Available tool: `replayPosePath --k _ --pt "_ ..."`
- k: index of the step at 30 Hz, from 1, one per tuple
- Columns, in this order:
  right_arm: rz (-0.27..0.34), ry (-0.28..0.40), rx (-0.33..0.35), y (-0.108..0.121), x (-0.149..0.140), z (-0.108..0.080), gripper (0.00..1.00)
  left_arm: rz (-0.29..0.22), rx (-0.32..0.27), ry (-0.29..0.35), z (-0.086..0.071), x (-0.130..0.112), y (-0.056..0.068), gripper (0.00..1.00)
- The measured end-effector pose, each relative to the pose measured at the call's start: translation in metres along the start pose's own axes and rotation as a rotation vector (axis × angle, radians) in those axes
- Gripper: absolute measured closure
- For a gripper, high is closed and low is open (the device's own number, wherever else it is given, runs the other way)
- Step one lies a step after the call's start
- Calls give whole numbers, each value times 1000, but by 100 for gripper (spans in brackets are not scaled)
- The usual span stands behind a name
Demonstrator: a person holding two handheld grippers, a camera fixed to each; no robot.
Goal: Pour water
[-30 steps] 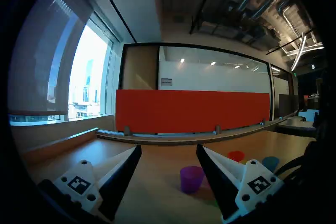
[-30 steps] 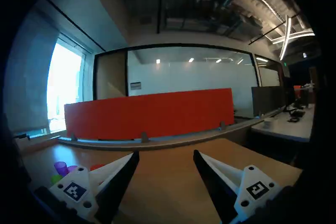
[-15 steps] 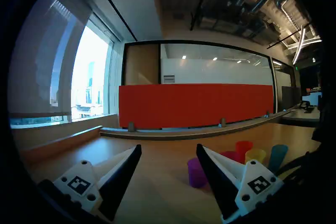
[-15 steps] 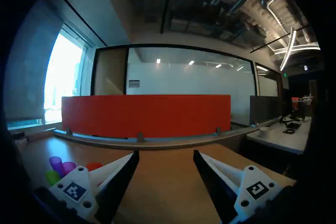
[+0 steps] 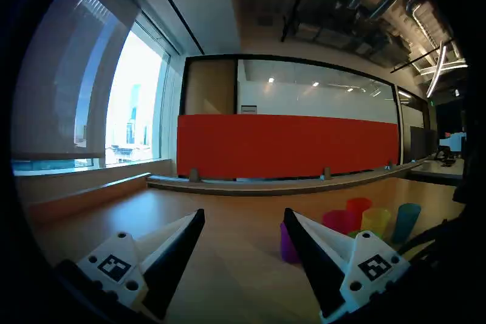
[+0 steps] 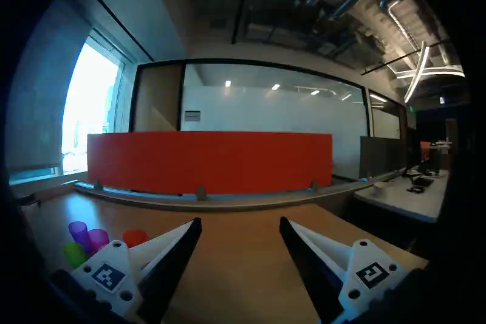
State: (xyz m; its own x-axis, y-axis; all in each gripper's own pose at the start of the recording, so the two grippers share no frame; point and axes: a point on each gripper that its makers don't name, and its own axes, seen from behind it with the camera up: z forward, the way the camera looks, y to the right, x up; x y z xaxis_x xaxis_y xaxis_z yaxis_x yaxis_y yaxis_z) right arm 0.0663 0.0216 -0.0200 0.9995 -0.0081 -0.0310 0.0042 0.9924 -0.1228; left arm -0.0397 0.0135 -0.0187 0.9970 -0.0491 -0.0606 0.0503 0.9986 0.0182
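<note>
Left gripper (image 5: 243, 227) hangs over the wooden table (image 5: 237, 263), fingers spread wide, holding nothing. Just right of it the purple cup (image 5: 287, 245) stands nearest, half hidden behind a finger, with a pink cup (image 5: 336, 220), red cup (image 5: 358, 205), yellow cup (image 5: 376, 220) and blue cup (image 5: 407, 222) clustered beyond. Right gripper (image 6: 240, 233) is likewise spread and empty, the cups near on its left. They look like light, smooth, thin plastic that would dent, so pinch gently at mid-wall. I can't make out water in any
</note>
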Motion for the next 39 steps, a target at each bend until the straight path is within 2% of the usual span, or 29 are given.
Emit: replayPosePath --k 18,27,39 --pt "-8 1 4 -5 5 0 1 -7 10 -34 4 -16 -5 3" --pt "-5 1 2 -2 5 -1 1 20 7 -54 7 -23 -1 3" --pt "-6 9 14 -4 7 -2 1 21 8 -54 8 -24 -1 3"
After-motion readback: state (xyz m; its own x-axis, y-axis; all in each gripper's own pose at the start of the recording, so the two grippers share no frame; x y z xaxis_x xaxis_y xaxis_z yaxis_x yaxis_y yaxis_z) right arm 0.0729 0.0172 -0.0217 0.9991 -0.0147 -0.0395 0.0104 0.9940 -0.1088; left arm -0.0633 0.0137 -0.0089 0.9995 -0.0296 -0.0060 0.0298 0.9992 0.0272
